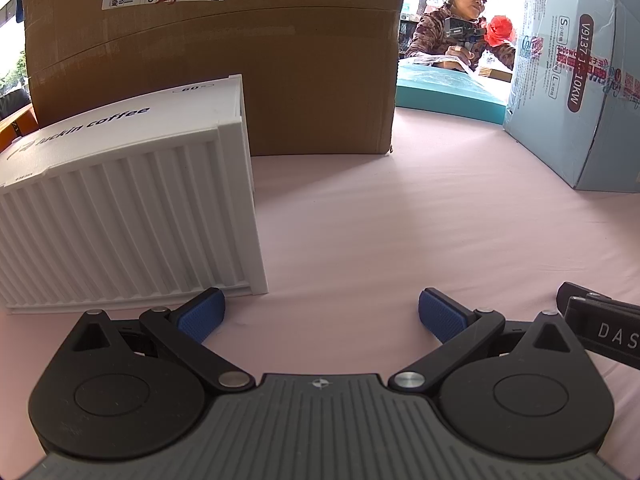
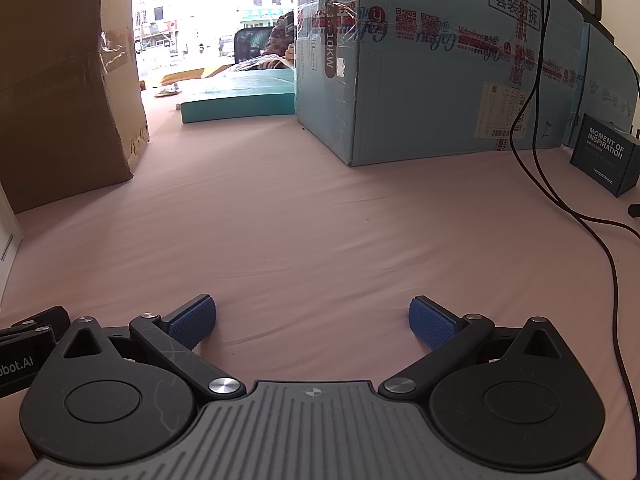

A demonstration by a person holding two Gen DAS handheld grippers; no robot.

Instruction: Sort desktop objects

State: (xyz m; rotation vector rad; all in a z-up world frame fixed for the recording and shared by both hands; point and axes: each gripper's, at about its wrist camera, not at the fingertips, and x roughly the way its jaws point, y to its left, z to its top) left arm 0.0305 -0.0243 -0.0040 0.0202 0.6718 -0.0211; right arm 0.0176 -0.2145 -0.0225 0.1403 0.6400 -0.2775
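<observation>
Both grippers rest low over the pink tabletop, side by side. The left gripper has its fingers spread wide with nothing between them; the right gripper is spread the same way and also empty.

The nearest thing to sort is the white box, a ribbed plastic container printed "luckin coffee". It lies on the tabletop just ahead and to the left of the left gripper, its near lower corner almost at the left finger pad, and it backs close against a big cardboard carton. In the right view only a sliver of it shows at the left edge.

It looks stiff and hollow, so probably light and unlikely to crush, but the smooth plastic may slip. It seems wider than the finger spread, so a grasp across the body looks doubtful; a corner edge or a thin wall would suit better, and the ribs could give the pads some bite.

A small dark box marked "MOMENT OF INSPIRATION" stands far right beside the blue carton, with black cables trailing past it, which could snag a reach there.
</observation>
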